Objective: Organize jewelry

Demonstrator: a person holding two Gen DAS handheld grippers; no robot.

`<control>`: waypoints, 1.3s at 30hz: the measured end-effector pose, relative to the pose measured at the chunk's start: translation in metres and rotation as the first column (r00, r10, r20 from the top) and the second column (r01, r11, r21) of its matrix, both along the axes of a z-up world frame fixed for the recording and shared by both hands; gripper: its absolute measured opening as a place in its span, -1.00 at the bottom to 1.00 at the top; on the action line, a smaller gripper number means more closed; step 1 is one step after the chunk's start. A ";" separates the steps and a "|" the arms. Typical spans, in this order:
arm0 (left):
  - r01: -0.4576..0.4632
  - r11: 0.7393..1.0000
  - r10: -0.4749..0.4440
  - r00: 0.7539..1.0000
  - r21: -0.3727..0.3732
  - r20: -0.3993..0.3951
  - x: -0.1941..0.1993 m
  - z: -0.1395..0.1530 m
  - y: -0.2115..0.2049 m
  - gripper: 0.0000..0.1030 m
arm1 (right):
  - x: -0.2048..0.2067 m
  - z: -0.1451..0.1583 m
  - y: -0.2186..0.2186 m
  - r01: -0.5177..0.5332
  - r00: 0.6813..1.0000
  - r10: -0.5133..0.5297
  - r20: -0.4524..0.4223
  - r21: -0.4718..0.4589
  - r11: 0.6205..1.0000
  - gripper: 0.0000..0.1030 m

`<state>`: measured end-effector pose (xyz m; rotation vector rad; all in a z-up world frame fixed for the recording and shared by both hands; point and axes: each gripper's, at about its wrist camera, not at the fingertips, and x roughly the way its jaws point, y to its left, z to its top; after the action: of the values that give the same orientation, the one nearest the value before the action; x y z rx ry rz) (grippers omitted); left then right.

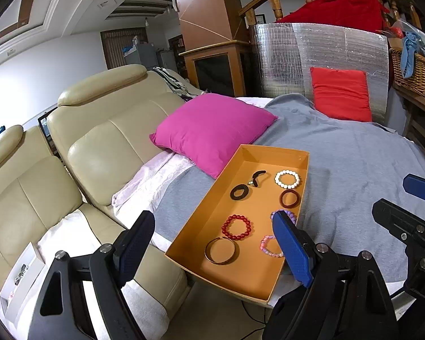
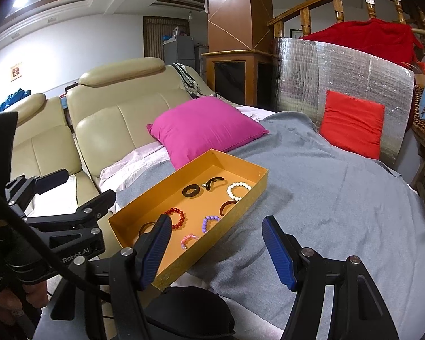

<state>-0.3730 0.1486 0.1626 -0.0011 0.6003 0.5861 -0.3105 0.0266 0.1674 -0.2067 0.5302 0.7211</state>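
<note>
Bracelets [image 1: 237,227] lie in tray [image 1: 280,153] (on blanket [image 1: 354,170]).

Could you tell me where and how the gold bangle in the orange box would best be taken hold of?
Probably from above. The gold bangle lies flat near the corner of the box, so pinch its band with one of the fingers inside the ring and one outside. Take the arc farthest from the red bracelet, which lies close by.

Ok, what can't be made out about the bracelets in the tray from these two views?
- Purple bead bracelet: left wrist view, mostly behind the left gripper's finger.
- Gold bangle: right wrist view, partly behind the right gripper's finger.
- Dark red ring, white bead bracelet: right wrist view, near parts cut by the tray wall.
- Small charm on the black curved piece: too small to identify.
</note>
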 end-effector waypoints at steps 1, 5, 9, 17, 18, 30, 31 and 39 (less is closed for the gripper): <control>0.002 1.000 -0.002 1.000 -0.001 -0.001 0.000 0.000 0.000 0.66 | 0.000 0.000 0.000 0.001 1.000 -0.001 0.001 0.001 1.000 0.36; 0.008 1.000 -0.008 1.000 0.002 -0.005 0.001 0.000 -0.001 0.66 | 0.001 0.001 0.001 0.003 1.000 -0.003 0.000 0.006 1.000 0.36; 0.009 1.000 -0.009 1.000 0.000 -0.006 0.001 0.000 -0.001 0.66 | 0.002 0.001 0.000 0.005 1.000 -0.005 -0.002 0.009 1.000 0.36; 0.011 1.000 -0.011 1.000 -0.001 -0.009 0.000 0.000 0.000 0.66 | 0.003 0.002 0.001 0.006 1.000 -0.006 -0.001 0.009 1.000 0.36; 0.010 1.000 -0.010 1.000 0.000 -0.009 0.000 0.000 0.000 0.66 | 0.003 0.002 0.001 0.005 1.000 -0.005 -0.001 0.010 1.000 0.36; 0.013 1.000 -0.013 1.000 -0.005 -0.015 0.002 -0.001 0.001 0.66 | 0.002 0.003 0.003 0.005 1.000 -0.005 0.005 0.008 1.000 0.36; 0.012 1.000 -0.012 1.000 -0.004 -0.015 0.002 -0.002 0.001 0.66 | 0.002 0.003 0.003 0.006 1.000 -0.006 0.004 0.008 1.000 0.36; 0.011 1.000 -0.011 1.000 -0.012 -0.013 0.002 -0.002 0.002 0.66 | 0.004 0.005 0.004 0.005 1.000 -0.006 0.005 0.008 1.000 0.36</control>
<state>-0.3706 0.1509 0.1609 -0.0051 0.6161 0.5725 -0.3064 0.0306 0.1721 -0.1995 0.5226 0.7171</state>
